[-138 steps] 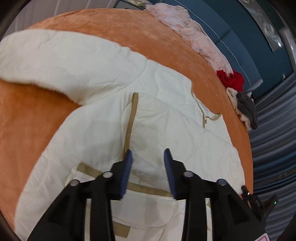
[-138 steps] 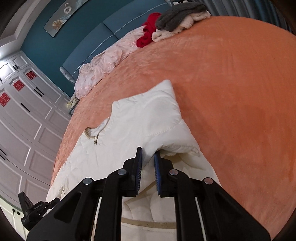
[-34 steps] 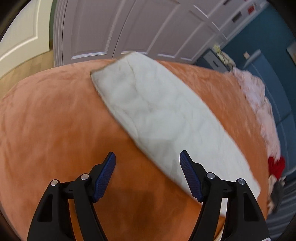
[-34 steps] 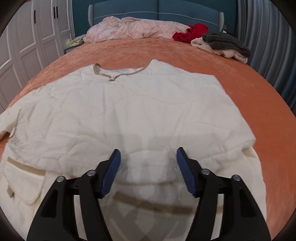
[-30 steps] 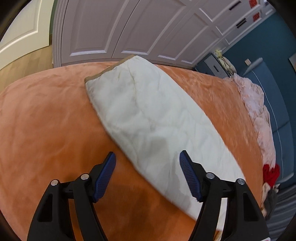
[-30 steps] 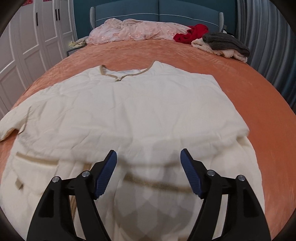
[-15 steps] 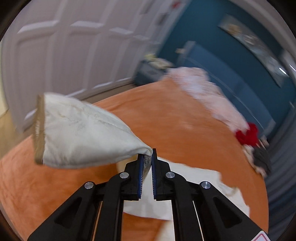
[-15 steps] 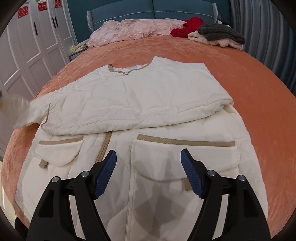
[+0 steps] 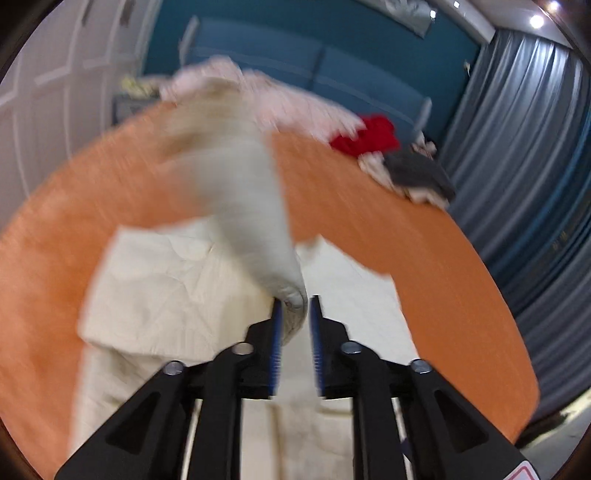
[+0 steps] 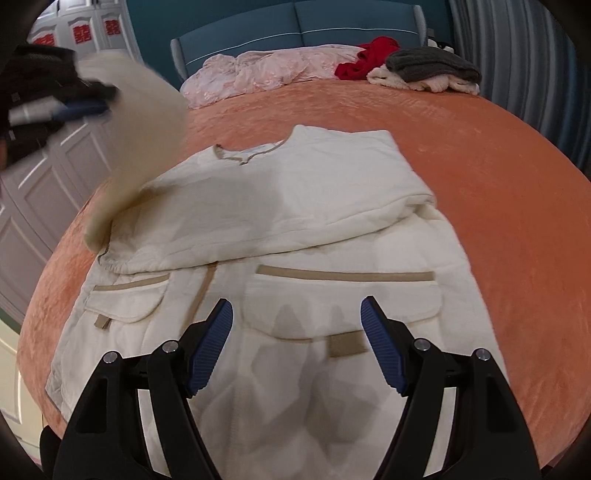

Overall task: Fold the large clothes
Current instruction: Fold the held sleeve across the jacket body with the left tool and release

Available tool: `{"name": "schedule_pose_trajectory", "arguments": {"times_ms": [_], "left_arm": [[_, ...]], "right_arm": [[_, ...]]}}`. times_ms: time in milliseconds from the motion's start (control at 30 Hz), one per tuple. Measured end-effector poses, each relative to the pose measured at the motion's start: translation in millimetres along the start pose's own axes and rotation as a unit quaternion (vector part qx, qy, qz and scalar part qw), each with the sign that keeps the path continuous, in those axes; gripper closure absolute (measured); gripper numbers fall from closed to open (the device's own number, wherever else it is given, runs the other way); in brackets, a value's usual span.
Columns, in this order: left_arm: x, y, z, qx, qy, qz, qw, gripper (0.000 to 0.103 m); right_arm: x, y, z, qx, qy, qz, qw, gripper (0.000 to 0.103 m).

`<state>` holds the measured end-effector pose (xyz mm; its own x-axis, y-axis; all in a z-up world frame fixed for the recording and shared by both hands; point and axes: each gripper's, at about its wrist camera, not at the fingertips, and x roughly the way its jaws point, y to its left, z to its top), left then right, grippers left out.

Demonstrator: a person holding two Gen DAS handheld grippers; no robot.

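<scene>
A: How do the jaws stand?

B: The left gripper (image 9: 294, 317) has its blue pads nearly together, with a fold of the cream sleeve (image 9: 240, 206) between them. There is a narrow gap beside the cloth, so it looks clamped, though loosely. The right gripper (image 10: 297, 314) is spread wide, nothing between its fingers (image 10: 212, 328), hanging above the lower front of the jacket.

A: Where is the garment?

B: A cream quilted jacket (image 10: 295, 206) lies flat on the orange bedspread (image 10: 498, 192), collar toward the headboard. Its right-hand sleeve is folded across the chest. The sleeve in the left gripper is raised off the bed and heavily blurred; in the right wrist view it shows at the upper left (image 10: 144, 147), running down to the jacket's shoulder, with the left gripper (image 10: 79, 101) at its top.

A: Details on the jacket?

B: Tan trim on the neckline (image 10: 245, 157), a tan placket strip down the front (image 10: 201, 291), and two flap pockets with tan bands (image 10: 343, 275).

A: Any writing or labels?

B: Red paper emblems on the white wardrobe doors (image 10: 79, 33), too small to read. A red-edged sticker corner at the left gripper's base (image 9: 526, 470), also unreadable.

A: What else is on the bed?

B: By the blue headboard (image 10: 295, 22): a pink garment (image 10: 266, 74), a red one (image 10: 369, 55), and a grey knit (image 10: 432, 62) atop something cream. Grey curtains (image 9: 517, 155) hang at the right.
</scene>
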<state>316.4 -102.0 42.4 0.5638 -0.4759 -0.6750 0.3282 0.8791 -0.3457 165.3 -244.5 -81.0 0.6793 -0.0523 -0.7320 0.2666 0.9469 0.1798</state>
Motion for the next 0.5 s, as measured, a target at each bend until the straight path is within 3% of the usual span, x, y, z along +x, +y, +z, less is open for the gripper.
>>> {"name": "schedule_pose_trajectory", "arguments": {"times_ms": [33,133,233,333,433,500], "left_arm": [[8.6,-2.2,-9.1,-0.006,0.011,-0.007,0.9999,0.060],[21.8,0.4,-32.8,-0.036,0.032,-0.037,0.9981,0.041],[20.6,27.9,-39.8,-0.077,0.033,-0.052,0.9951,0.038],[9.3,79.2,-36.1,-0.135,0.015,-0.033,0.9901,0.038],[5.2,143.3,-36.5,-0.216,0.013,-0.002,0.9764,0.038],[6.9,186.6,-34.5,-0.272,0.003,0.020,0.9621,0.038]], "right_arm": [[-1.0,-5.1,0.8,0.004,0.000,0.000,1.000,0.032],[-3.0,-16.3,4.7,0.012,-0.004,-0.001,1.000,0.030],[-1.1,-24.5,15.3,0.024,-0.008,0.012,1.000,0.029],[7.2,-31.3,34.9,0.045,-0.011,0.035,0.998,0.028],[24.6,-38.4,61.3,0.077,-0.015,0.047,0.996,0.027],[38.0,-40.5,76.2,0.089,-0.018,0.045,0.995,0.027]]}}
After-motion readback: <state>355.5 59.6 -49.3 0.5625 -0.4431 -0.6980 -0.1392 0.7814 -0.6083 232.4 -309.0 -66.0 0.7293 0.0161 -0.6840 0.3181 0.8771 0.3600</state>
